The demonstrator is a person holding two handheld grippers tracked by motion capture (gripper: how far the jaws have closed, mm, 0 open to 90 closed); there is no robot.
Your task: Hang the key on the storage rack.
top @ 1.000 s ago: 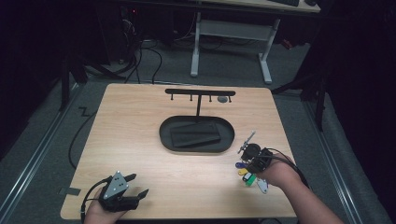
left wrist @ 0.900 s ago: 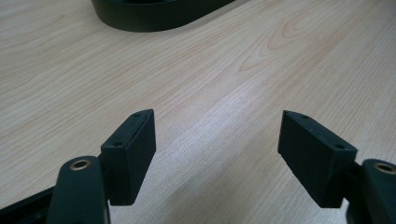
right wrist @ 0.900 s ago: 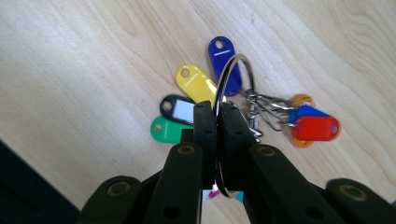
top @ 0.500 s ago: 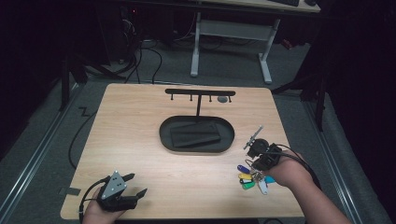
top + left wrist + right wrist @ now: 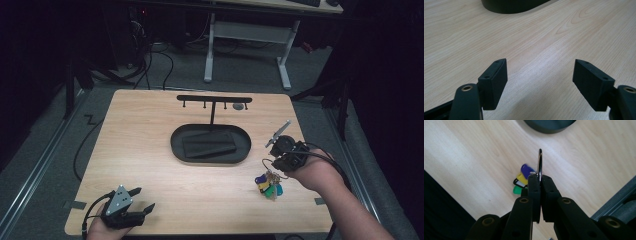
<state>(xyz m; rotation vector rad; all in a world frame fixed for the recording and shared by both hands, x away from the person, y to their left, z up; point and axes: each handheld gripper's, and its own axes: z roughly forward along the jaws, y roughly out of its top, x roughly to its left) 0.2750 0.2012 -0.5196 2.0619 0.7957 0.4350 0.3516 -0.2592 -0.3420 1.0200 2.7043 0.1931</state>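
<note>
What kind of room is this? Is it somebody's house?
Probably a lab or workshop, not a house: a bare wooden table on grey floor, loose cables trailing behind it, and a metal-legged desk beyond.

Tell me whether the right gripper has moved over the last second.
Yes. The right gripper has shifted away from the person and toward the table's right edge, judged against the black oval tray, lifting the key ring.

No text, label, brand, number or sign can be read in any of the views; the coloured key tags (image 5: 522, 180) beside the right gripper's (image 5: 539, 178) jaws look blank.
</note>
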